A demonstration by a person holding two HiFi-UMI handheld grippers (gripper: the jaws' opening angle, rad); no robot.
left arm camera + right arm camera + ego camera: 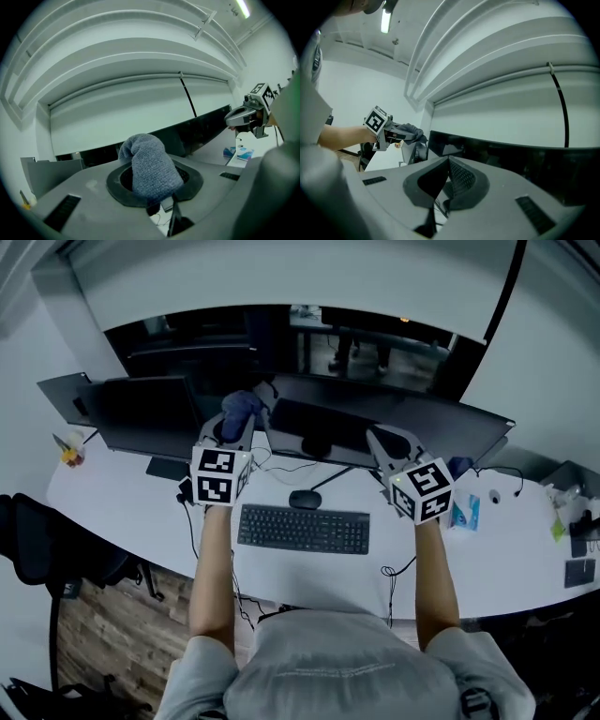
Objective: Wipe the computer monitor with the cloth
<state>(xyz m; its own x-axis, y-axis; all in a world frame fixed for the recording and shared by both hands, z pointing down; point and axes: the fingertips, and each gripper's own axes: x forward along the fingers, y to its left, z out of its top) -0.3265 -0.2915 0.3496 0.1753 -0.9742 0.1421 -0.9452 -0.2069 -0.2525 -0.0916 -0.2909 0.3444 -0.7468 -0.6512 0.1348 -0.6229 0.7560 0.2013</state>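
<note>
**A:** In the head view, where is the cloth?

**B:** The cloth point(241, 407) is bunched in the left gripper point(248, 423), raised over the back of the desk point(131, 512). It sits just before the left end of the wide monitor point(450, 423). The monitor's long axis runs left to right, so most of the screen lies to the right of the cloth. The right gripper point(396, 446) hovers near the screen's middle.

**A:** Is anything in the way?

**B:** Not at screen height, I'd judge. The keyboard point(303, 528) and mouse point(305, 500) lie low and nearer the person. A second screen point(141, 413) stands just left of the left gripper.

**A:** And the left gripper view?

**B:** The left gripper point(157, 187) is clamped on the cloth point(150, 166), which bulges up as a grey-blue lump. The monitor point(201, 129) is a dark band beyond it, and I can't tell whether the two touch. The right gripper point(246, 115) hangs at the far right, over a blue packet point(239, 152).

**A:** The right gripper view?

**B:** The right gripper point(447, 176) has its jaws pressed together at the tips with nothing between them. The monitor point(511, 159) spreads ahead and to the right. The left gripper point(396, 132) shows at the left with the cloth point(411, 130).

**A:** So which one wipes?

**B:** The left, I reckon, pressing forward and then sweeping right along the screen. The right gripper stands in that path and should keep clear.
</note>
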